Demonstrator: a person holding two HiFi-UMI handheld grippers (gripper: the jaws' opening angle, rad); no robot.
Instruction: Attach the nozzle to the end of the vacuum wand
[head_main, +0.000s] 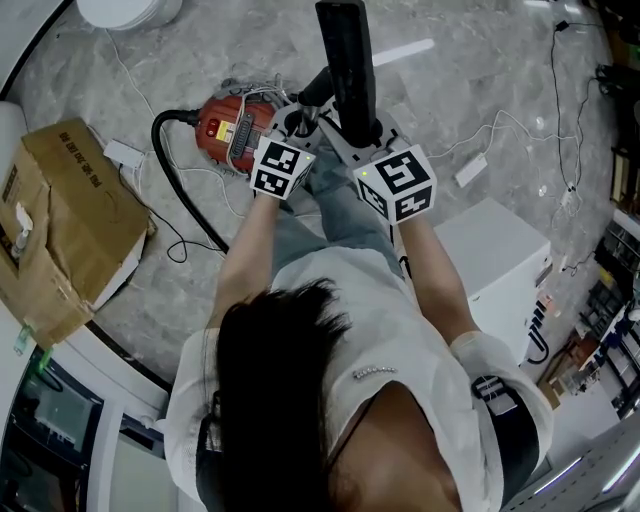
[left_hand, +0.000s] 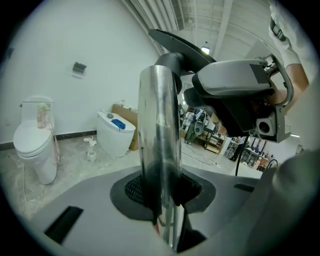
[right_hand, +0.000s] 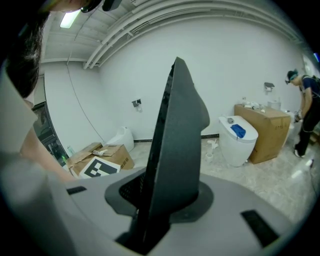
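Dark hair and the white-shirted shoulders of the person (head_main: 330, 400) fill the lower head view, and both forearms reach out to two marker cubes held close side by side above the grey floor. On the person's left, the left gripper (left_hand: 162, 200) is clamped on the shiny metal wand (left_hand: 159, 150). That tube stands straight up between the jaws and runs away from them along the line the gripper points. Beside it, the right gripper (right_hand: 160, 205) is clamped on the black nozzle (right_hand: 176, 135), whose flat wedge rises edge-on from between its jaws. From the left gripper view, the wand's far end meets a black elbow (left_hand: 169, 62), which I take for the nozzle's neck. The nozzle's plate fans out above it, and the right gripper's grey body sits just to the right of that joint. Whether the neck is pushed home over the tube or only touches its end, I cannot tell. Beyond the left cube a red vacuum body (head_main: 232, 128) lies on the floor, with a black hose (head_main: 172, 170) curving from it. As I judge it, the coming move turns on keeping the neck in line with the wand's long axis. The right hand is nearer the joint, so it would press down along that axis while the left braces the tube lower down
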